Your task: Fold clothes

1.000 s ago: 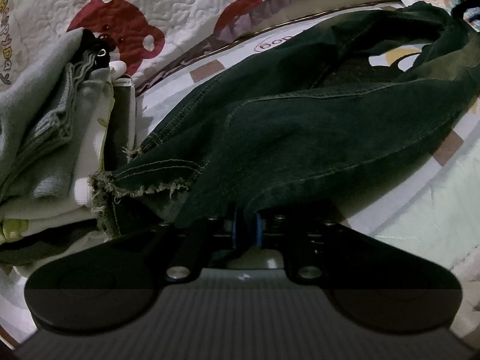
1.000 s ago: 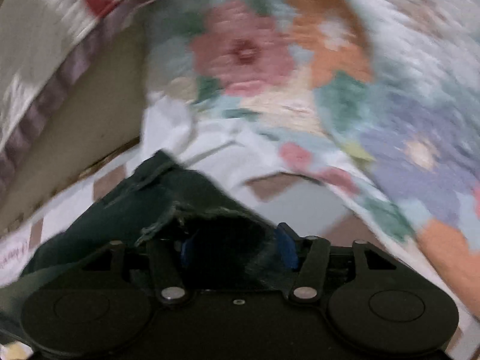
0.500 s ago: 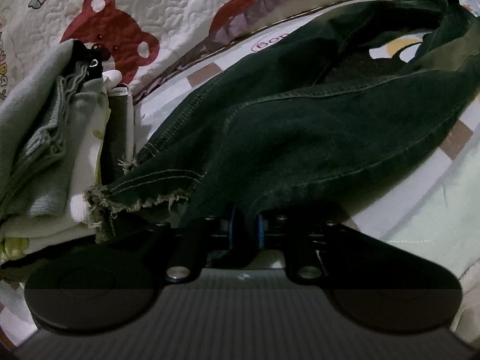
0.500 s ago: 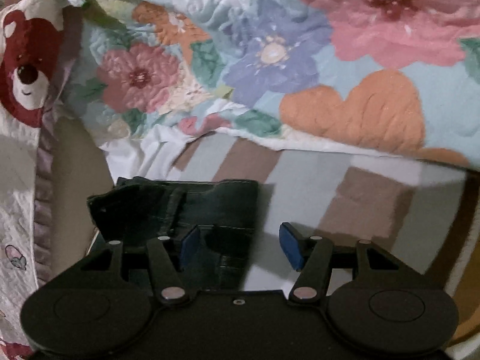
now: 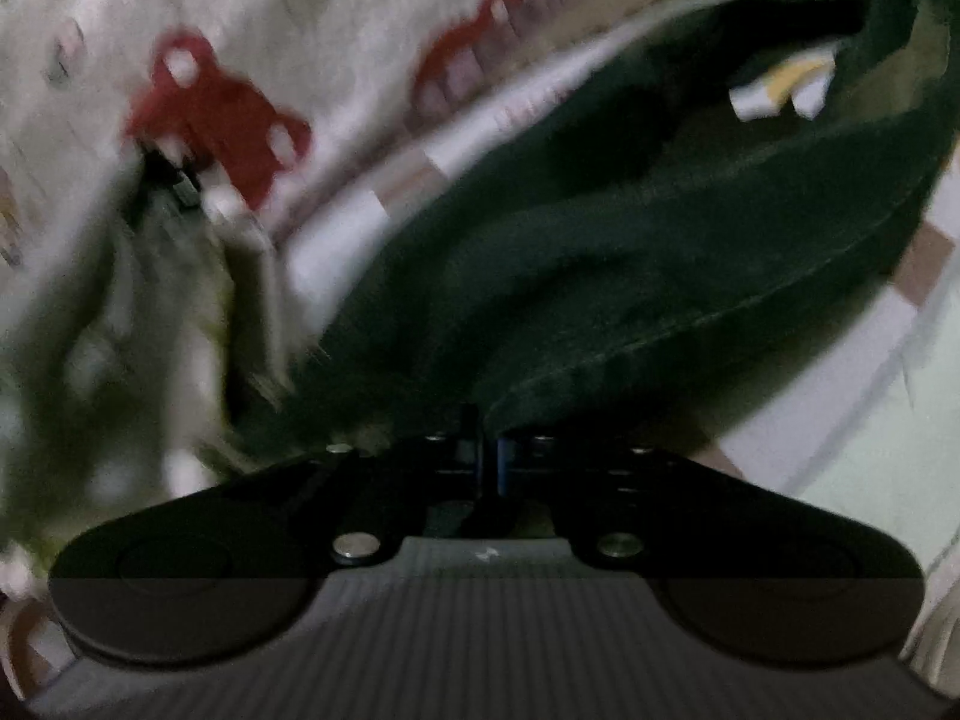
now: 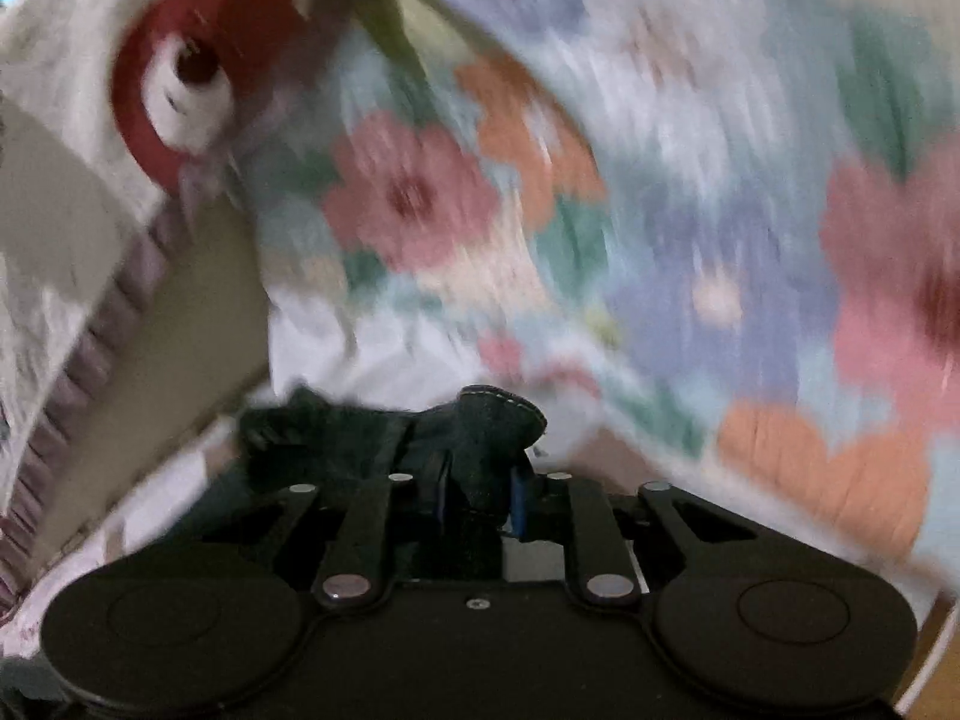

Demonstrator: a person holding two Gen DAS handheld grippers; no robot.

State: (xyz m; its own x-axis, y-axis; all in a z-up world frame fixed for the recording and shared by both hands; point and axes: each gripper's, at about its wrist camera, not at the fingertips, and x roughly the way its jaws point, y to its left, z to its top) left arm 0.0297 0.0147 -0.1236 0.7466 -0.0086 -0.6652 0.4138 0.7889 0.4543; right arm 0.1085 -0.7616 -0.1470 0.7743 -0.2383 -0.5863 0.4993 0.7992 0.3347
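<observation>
Dark green denim trousers stretch across the bed from the lower middle to the upper right in the blurred left wrist view. My left gripper is shut on their near hem end, blue pads pressed together. In the right wrist view my right gripper is shut on a bunched fold of the same dark denim, lifted off the sheet. The rest of the trousers is hidden below the right gripper body.
A stack of folded pale and grey clothes lies at the left. A bear-print quilt runs behind it. A flower-print quilt fills the right wrist view, above a checked sheet.
My right gripper was open over the waistband half a second ago and has shut on the denim and swung. The left view has shifted and blurred, still gripping the hem.
</observation>
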